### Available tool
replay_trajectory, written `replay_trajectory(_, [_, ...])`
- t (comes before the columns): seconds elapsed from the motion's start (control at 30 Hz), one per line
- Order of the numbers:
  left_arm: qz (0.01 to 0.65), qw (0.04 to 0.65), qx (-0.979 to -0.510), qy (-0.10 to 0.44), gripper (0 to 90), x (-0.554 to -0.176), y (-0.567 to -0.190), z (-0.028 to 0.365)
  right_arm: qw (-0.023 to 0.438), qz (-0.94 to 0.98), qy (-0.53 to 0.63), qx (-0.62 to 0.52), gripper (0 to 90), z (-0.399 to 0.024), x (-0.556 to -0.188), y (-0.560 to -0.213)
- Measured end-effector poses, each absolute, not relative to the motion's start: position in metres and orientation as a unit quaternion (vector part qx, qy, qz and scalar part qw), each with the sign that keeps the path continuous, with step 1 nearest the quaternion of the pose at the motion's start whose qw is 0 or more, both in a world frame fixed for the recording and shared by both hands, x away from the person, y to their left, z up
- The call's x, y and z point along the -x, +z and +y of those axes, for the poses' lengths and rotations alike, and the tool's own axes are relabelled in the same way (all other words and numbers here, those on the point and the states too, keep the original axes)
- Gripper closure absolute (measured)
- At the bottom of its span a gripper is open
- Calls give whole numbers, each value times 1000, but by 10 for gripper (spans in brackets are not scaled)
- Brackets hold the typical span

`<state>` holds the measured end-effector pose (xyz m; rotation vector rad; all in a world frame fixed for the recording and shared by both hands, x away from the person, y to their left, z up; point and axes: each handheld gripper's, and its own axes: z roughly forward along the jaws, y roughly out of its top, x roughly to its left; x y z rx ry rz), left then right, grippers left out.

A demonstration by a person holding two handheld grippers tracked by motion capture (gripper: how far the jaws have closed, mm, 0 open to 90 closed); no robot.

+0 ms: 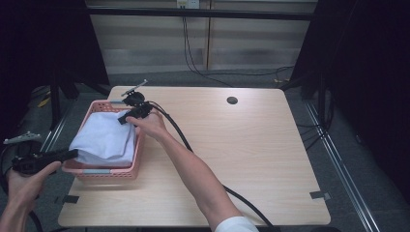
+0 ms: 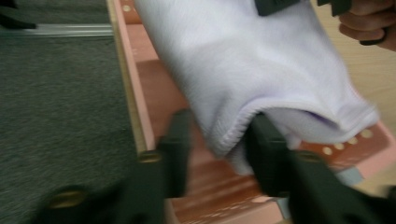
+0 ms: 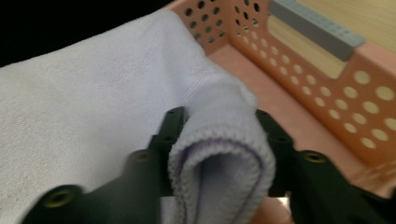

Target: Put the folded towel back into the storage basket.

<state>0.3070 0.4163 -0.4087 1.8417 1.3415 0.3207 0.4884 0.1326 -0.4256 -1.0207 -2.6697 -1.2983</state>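
High view: nearest, at the bottom left, the person's left hand grips the left gripper (image 1: 72, 154) off the worktop's near-left corner, its black jaws pointing level toward the near end of the pink perforated plastic basket (image 1: 109, 172). From the left gripper view, those jaws stand partly spread; the near corner of the folded white knit cloth (image 2: 261, 60) lies between them, one jaw tucked under its hem, though blur hides whether the pads press on it. Farther on, the bare right forearm stretches diagonally across the light wooden worktop (image 1: 251, 154) from the bottom edge, hand bent toward the basket's far right rim. There the right gripper (image 1: 122, 119) meets the cloth's far corner; in the right gripper view its jaws sit partly spread, flanking the rolled edge. The cloth lies inside the basket at the worktop's left side.
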Motion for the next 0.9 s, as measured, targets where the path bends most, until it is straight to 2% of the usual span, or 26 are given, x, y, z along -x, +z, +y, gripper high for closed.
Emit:
replay_trajectory(0.03, [532, 406, -732, 129, 495, -306, -408, 415, -6, -848, -415, 329, 440, 131, -488, -427])
replay_trajectory(0.07, [530, 408, -732, 132, 491, -305, -407, 412, -1, -845, -421, 331, 400, 129, -489, -428])
replay_trajectory(0.17, [523, 410, -735, 134, 438, -305, -406, 402, -1, -839, -435, 326, 343, 121, -490, -424])
replay_trajectory(0.5, [491, 455, -729, 146, 421, -291, -396, 359, -13, -830, -478, 286, 350, 80, -471, -400])
replay_trajectory(0.63, [471, 479, -724, 159, 408, -274, -391, 324, -31, -819, -504, 272, 366, 34, -450, -387])
replay_trajectory(0.73, [443, 485, -736, 164, 406, -265, -393, 297, -41, -815, -511, 270, 355, 3, -435, -380])
replay_trajectory(0.87, [431, 488, -745, 146, 298, -263, -401, 264, -51, -812, -512, 276, 334, -32, -416, -380])
replay_trajectory(0.9, [431, 488, -745, 146, 299, -263, -401, 264, -55, -810, -513, 278, 329, -40, -411, -382])
